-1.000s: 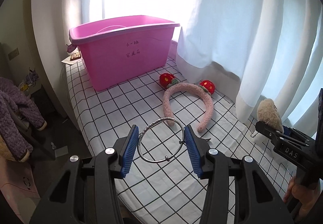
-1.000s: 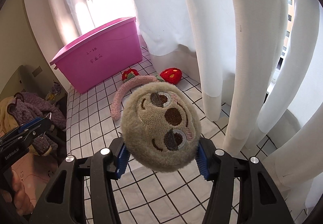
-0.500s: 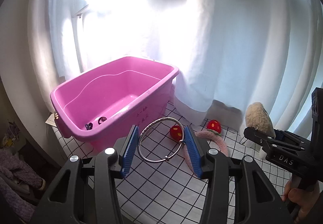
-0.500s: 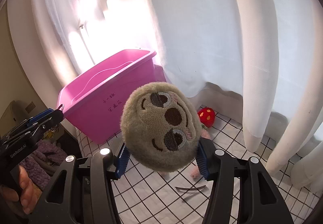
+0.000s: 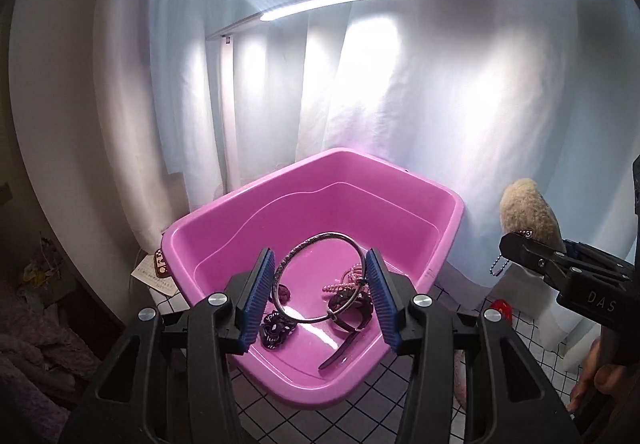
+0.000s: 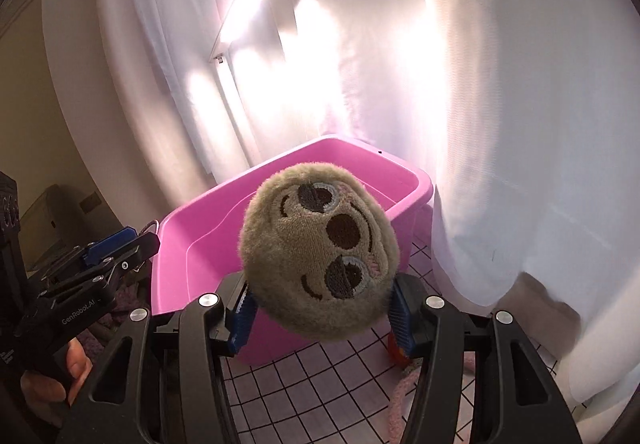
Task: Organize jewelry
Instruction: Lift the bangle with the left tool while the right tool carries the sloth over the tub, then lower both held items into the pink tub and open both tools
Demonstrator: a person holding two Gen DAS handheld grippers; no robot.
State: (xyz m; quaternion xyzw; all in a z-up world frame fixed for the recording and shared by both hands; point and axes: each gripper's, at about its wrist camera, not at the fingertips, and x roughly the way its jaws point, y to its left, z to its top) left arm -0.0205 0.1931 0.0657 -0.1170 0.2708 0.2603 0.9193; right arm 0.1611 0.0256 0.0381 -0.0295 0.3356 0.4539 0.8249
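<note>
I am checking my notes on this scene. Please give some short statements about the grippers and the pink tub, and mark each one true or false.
1. The left gripper holds a metal ring. True.
2. The right gripper is empty. False: it holds a round plush sloth face.
3. The pink tub is empty. False: dark bands and a pink beaded piece lie inside.
4. A lit lamp stands behind the tub. True.
</note>
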